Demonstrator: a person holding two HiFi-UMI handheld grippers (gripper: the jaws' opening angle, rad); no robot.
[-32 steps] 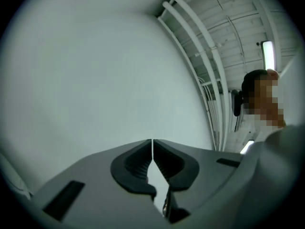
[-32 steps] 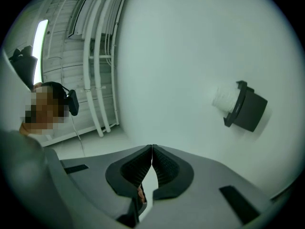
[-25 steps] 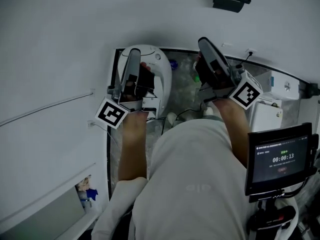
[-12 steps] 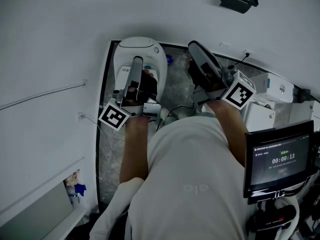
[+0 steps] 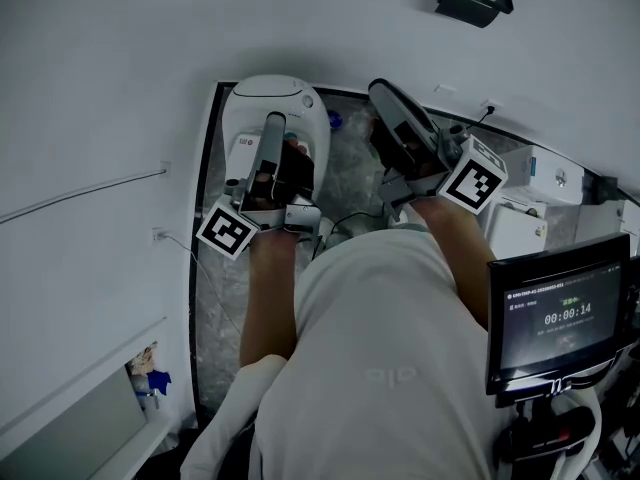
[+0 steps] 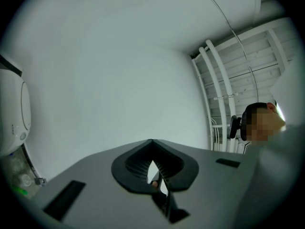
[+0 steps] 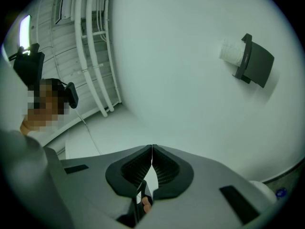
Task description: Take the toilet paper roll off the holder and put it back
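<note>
Both claws shut and empty, roll untouched on the wall.

Nearest, the left claw (image 5: 275,121) and right claw (image 5: 386,94) have dipped slightly over the last second. Each has its jaws pressed together on nothing, above the white oval toilet (image 5: 300,98). Farther up the wall, the white toilet paper roll (image 7: 229,51) sits on its dark grey holder (image 7: 258,61), well apart from both claws. The reach has not started, I judge.
</note>
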